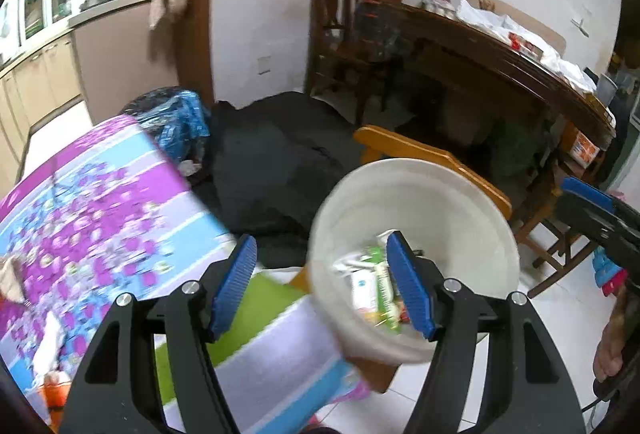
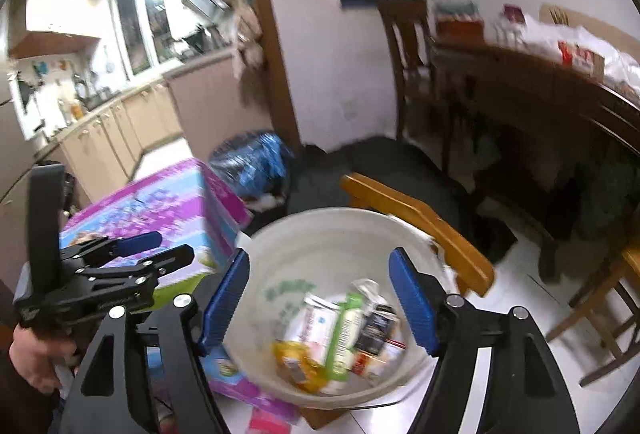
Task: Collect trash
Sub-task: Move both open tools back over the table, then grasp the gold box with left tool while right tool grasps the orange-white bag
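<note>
**Two Open Tools Over a Bucket of Trash**

The right tool [image 2: 320, 298] was wide open and held nothing. Its blue pads [image 2: 414, 304] stood apart above a white bucket [image 2: 320, 230]. The left tool [image 1: 322, 286] was open too, with nothing between its pads [image 1: 234, 288]. One of its pads hung over the bucket's rim [image 1: 440, 178].

The trash [image 2: 340, 338] lay at the bottom of the bucket. It was a pile of small packs: white, green, yellow, black and red. The words on them were too blurry to read.

The bucket sat on a wooden chair [image 2: 420, 222]. Beside it stood a table [image 1: 92, 202] with a purple and blue flowery cloth.
</note>
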`<state>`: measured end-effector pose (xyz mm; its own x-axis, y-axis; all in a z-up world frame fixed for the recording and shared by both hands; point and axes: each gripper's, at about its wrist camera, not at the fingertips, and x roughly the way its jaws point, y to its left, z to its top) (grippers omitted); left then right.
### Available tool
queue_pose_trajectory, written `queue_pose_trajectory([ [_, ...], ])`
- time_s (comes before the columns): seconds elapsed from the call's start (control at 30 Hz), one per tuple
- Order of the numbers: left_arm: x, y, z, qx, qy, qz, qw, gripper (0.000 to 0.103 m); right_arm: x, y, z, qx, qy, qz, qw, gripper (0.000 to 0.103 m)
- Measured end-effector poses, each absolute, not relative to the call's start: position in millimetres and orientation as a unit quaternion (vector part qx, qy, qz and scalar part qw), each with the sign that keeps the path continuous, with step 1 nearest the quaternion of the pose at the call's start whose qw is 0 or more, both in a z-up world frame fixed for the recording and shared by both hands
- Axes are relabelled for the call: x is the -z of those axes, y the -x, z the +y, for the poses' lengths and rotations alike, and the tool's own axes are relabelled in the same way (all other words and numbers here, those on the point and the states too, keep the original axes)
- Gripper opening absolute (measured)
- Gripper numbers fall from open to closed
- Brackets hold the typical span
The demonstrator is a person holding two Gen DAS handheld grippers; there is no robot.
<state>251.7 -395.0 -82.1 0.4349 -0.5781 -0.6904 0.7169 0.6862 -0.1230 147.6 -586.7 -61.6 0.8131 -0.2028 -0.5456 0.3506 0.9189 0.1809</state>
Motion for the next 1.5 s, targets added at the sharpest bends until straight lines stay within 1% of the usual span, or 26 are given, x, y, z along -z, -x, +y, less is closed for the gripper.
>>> queue_pose_trajectory([
  [0.07, 80.3, -255.6, -368.8, 0.376, -0.084, 0.366, 0.847, 0.066, 61.4, -144.3, -568.9, 0.128, -0.139, 0.260, 0.947, 0.076],
  [0.2, 76.9, -263.8, -308.3, 0.349, -0.070, 0.359, 0.863, 0.073, 65.6, -141.2, -526.2, 0.087, -0.139, 0.252, 0.954, 0.077],
  [0.33, 79.2, -282.1, -235.1, 0.308, -0.058, 0.358, 0.879, 0.074, 76.5, -148.9, -482.3, 0.039, -0.139, 0.263, 0.954, 0.077],
  [0.53, 87.8, -327.8, -103.5, 0.211, -0.032, 0.368, 0.905, 0.076, 99.0, -177.9, -408.2, -0.043, -0.140, 0.302, 0.942, 0.077],
  [0.6, 93.7, -345.5, -64.4, 0.183, -0.023, 0.377, 0.908, 0.081, 110.1, -192.8, -377.0, -0.078, -0.144, 0.320, 0.933, 0.077],
  [0.67, 103.3, -368.2, -26.4, 0.158, -0.019, 0.391, 0.907, 0.084, 118.4, -210.9, -352.5, -0.104, -0.147, 0.339, 0.923, 0.077],
  [0.83, 125.8, -410.2, 7.1, 0.159, -0.056, 0.414, 0.895, 0.085, 139.8, -243.6, -296.6, -0.143, -0.148, 0.372, 0.905, 0.077],
  [1.03, 137.6, -442.9, -12.2, 0.201, -0.098, 0.399, 0.889, 0.087, 153.8, -270.1, -272.7, -0.145, -0.148, 0.393, 0.896, 0.077],
  [1.2, 155.8, -464.4, -31.3, 0.223, -0.129, 0.405, 0.877, 0.087, 151.6, -282.8, -274.2, -0.145, -0.144, 0.401, 0.893, 0.077],
  [1.23, 159.1, -467.7, -33.2, 0.228, -0.128, 0.409, 0.874, 0.086, 151.0, -285.4, -274.8, -0.146, -0.146, 0.401, 0.893, 0.077],
  [1.3, 163.8, -469.1, -36.1, 0.234, -0.125, 0.415, 0.870, 0.060, 149.7, -294.0, -275.4, -0.152, -0.156, 0.401, 0.890, 0.077],
  [1.33, 164.8, -468.1, -36.0, 0.233, -0.123, 0.413, 0.872, 0.054, 150.2, -297.4, -275.3, -0.154, -0.160, 0.401, 0.888, 0.077],
  [1.37, 166.0, -467.5, -35.4, 0.237, -0.119, 0.417, 0.869, 0.037, 150.6, -300.6, -274.9, -0.156, -0.163, 0.402, 0.888, 0.077],
  [1.43, 165.4, -464.7, -32.0, 0.238, -0.104, 0.417, 0.871, 0.031, 150.8, -306.7, -273.5, -0.159, -0.165, 0.402, 0.886, 0.077],
  [1.5, 165.7, -460.5, -30.0, 0.236, -0.099, 0.417, 0.872, 0.031, 151.0, -312.3, -271.0, -0.165, -0.168, 0.404, 0.884, 0.077],
])
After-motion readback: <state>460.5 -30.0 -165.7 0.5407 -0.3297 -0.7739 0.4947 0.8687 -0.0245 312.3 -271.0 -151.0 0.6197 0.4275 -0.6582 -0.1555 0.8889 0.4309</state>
